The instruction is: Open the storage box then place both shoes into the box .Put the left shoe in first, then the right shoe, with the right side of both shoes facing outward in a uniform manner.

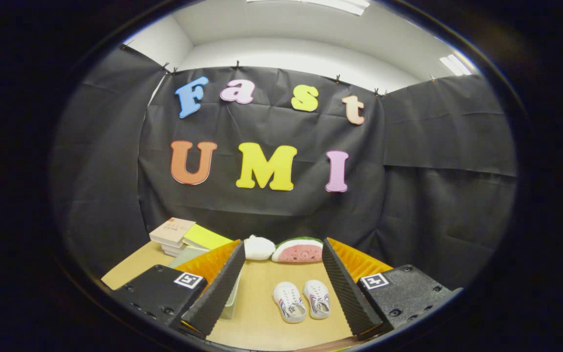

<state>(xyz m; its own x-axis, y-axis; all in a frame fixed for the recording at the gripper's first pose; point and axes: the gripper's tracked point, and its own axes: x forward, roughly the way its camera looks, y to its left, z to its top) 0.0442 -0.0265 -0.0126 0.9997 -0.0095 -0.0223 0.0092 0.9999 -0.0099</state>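
Observation:
Two small white shoes with red and blue stripes lie side by side on the wooden table (262,318), toes pointing away from me: one shoe (289,302) on the left, the other (317,298) on the right. They sit between the two fingers and below them, closer to the right finger (350,288). My gripper (281,288) is open, held above the table, with nothing between its fingers. A pale translucent storage box (231,298) shows as a sliver beside the left finger (218,288), mostly hidden behind it.
At the back of the table lie a watermelon-slice toy (298,250) and a white soft object (258,247). A stack of books (173,235) and a yellow-green book (205,237) sit at the back left. Black cloth walls the booth behind.

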